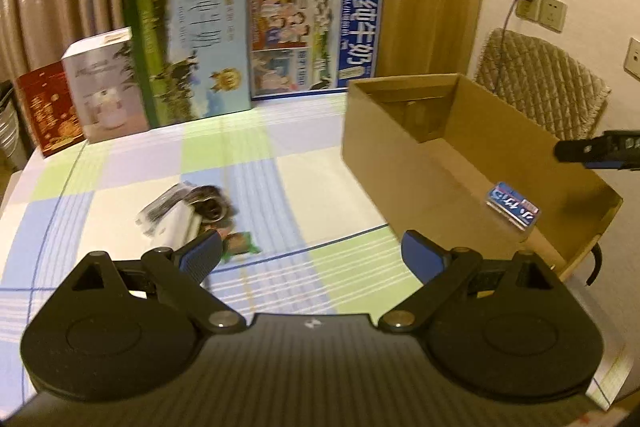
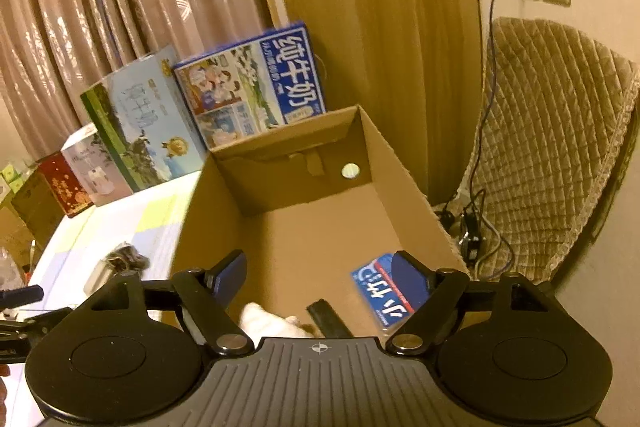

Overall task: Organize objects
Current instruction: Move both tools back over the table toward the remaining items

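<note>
An open cardboard box stands at the table's right; in the right wrist view I look down into it. A blue packet lies on its floor, also in the right wrist view, beside a black strip and a white object. A pile of small items, with a white piece and a green wrapper, lies on the checked tablecloth. My left gripper is open and empty just right of the pile. My right gripper is open and empty above the box.
Several cartons stand along the table's far edge: red, white, green-blue, blue. A chair with a quilted cover stands right of the box, with cables below it. Curtains hang behind.
</note>
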Demonstrator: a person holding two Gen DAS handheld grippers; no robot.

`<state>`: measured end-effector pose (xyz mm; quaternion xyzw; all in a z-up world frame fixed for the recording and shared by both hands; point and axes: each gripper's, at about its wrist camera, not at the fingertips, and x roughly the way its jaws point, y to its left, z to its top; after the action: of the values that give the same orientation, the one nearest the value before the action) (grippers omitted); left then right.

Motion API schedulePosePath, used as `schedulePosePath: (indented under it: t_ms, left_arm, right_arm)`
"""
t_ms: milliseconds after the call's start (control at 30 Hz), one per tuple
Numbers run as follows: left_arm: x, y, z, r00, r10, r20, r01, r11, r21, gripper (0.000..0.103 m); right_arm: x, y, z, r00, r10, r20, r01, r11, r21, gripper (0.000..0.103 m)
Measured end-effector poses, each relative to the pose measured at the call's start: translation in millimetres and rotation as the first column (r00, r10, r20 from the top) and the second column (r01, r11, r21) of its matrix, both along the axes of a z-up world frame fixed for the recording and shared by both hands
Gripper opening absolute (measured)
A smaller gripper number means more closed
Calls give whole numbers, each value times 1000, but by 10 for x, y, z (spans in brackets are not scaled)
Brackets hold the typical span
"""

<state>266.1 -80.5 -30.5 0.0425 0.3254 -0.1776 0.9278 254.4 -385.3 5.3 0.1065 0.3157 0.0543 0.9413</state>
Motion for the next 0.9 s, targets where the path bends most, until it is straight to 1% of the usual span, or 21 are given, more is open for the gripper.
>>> schedulePosePath:
  t_ms: [100, 267, 333, 433, 600, 733, 833, 900]
  left_arm:
    - [-67, 134, 32, 1000, 25, 2, -25, 1000, 3, 94]
    - [-197, 396, 122, 997, 74, 11, -75, 997, 9, 95]
    - [-248, 507, 168, 996, 91, 14, -92, 995, 24, 96]
    - [-333, 689, 239, 991, 128, 27, -130, 990, 49, 98]
    - [-391, 985, 303, 982, 183, 45, -186, 979, 77, 102]
    - [-364, 1202, 205, 974, 224, 38, -226, 971, 83, 102]
    - [-336, 1333, 65, 970, 242, 22, -243, 966, 93, 102]
    - [-312, 1402, -56, 970, 244, 13, -244, 963, 112, 102]
  right_arm:
    - [-91, 165, 126, 999, 32, 21, -32, 999, -10, 81]
    - [-198, 435, 295, 995, 88, 52, -88, 996, 2, 87]
    - [-226, 492, 328, 993, 100, 62, -101, 995, 2, 93]
    - [-311, 761, 468, 982, 156, 103, -159, 987, 20, 100]
    - [-375, 1163, 564, 963, 231, 138, -238, 971, 36, 101]
    - [-349, 1513, 474, 951, 272, 147, -280, 959, 39, 101]
    - [-252, 1750, 297, 949, 298, 106, -305, 951, 56, 101]
    - [-192, 1904, 155, 946, 315, 78, -320, 946, 55, 101]
